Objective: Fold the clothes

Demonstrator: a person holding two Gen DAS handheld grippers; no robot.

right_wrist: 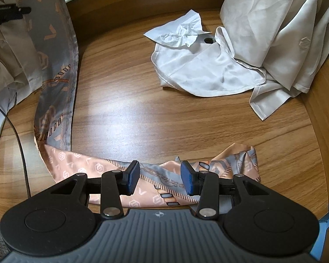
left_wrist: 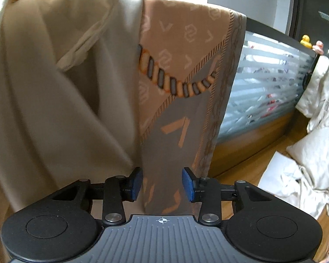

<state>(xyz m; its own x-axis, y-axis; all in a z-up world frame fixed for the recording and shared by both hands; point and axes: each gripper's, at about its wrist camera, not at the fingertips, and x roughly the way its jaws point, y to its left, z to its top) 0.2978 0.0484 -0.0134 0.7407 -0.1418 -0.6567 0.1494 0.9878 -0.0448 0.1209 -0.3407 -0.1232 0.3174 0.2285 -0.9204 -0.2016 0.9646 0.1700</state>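
Observation:
A pink and grey patterned scarf (left_wrist: 177, 70) hangs upright close in front of my left gripper (left_wrist: 162, 185). Its lower part drops between the blue pads (left_wrist: 136, 184), which stand apart and open. A beige garment (left_wrist: 54, 100) hangs to the scarf's left, partly overlapping it. In the right wrist view the scarf (right_wrist: 54, 70) comes down from the top left onto the wooden table (right_wrist: 142, 109) and trails along the near edge. My right gripper (right_wrist: 160, 180) is open just above that lying end, with cloth showing between its fingers. What holds the scarf up is hidden.
A heap of white garments (right_wrist: 274, 43) lies at the table's far right, with a crumpled white tissue (right_wrist: 182, 34) beside it. A black cable (right_wrist: 17, 131) runs down the left. A frosted glass panel (left_wrist: 263, 83) stands behind, a yellow duck (left_wrist: 306, 41) on top.

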